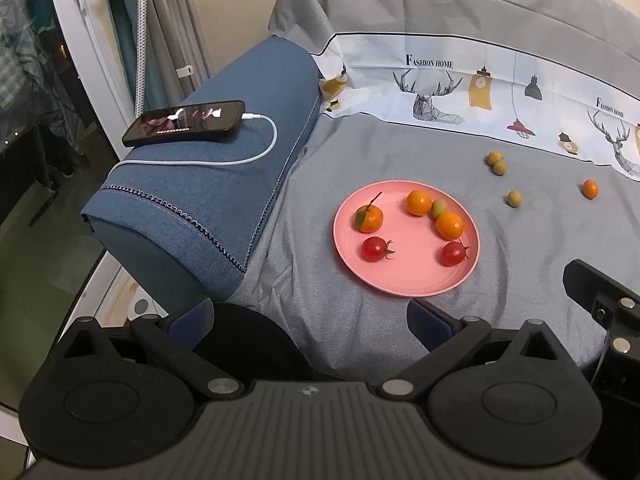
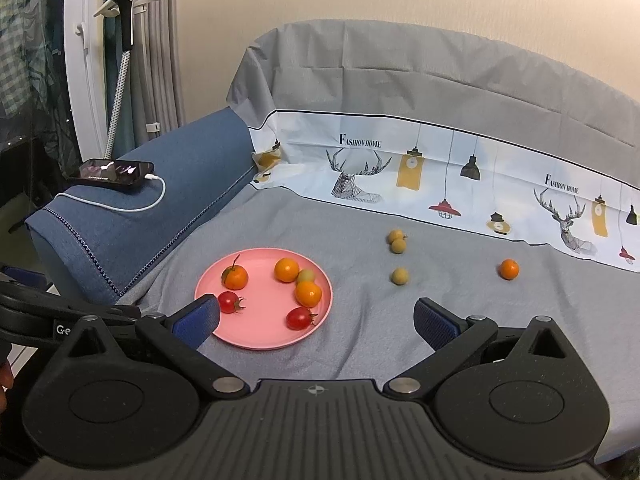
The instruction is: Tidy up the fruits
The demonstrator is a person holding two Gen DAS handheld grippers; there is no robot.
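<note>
A pink plate (image 1: 404,276) (image 2: 260,332) lies on the grey sheet and holds three small oranges (image 1: 418,202) (image 2: 286,270), two red cherry tomatoes (image 1: 374,249) (image 2: 299,318) and one green-brown fruit (image 1: 439,207) (image 2: 306,276). Loose on the sheet to the right lie three tan round fruits (image 1: 514,198) (image 2: 399,276) and one orange (image 1: 590,189) (image 2: 509,269). My left gripper (image 1: 312,320) hangs open, near side of the plate, holding nothing. My right gripper (image 2: 316,320) is open too, its left fingertip (image 2: 198,318) over the plate's near-left rim.
A blue sofa armrest (image 1: 208,188) (image 2: 152,208) rises left of the plate, with a phone (image 1: 184,122) (image 2: 112,172) and white charging cable on top. A printed white cloth band (image 1: 480,92) (image 2: 440,176) runs along the backrest. The right gripper's body (image 1: 608,304) shows at the lower right.
</note>
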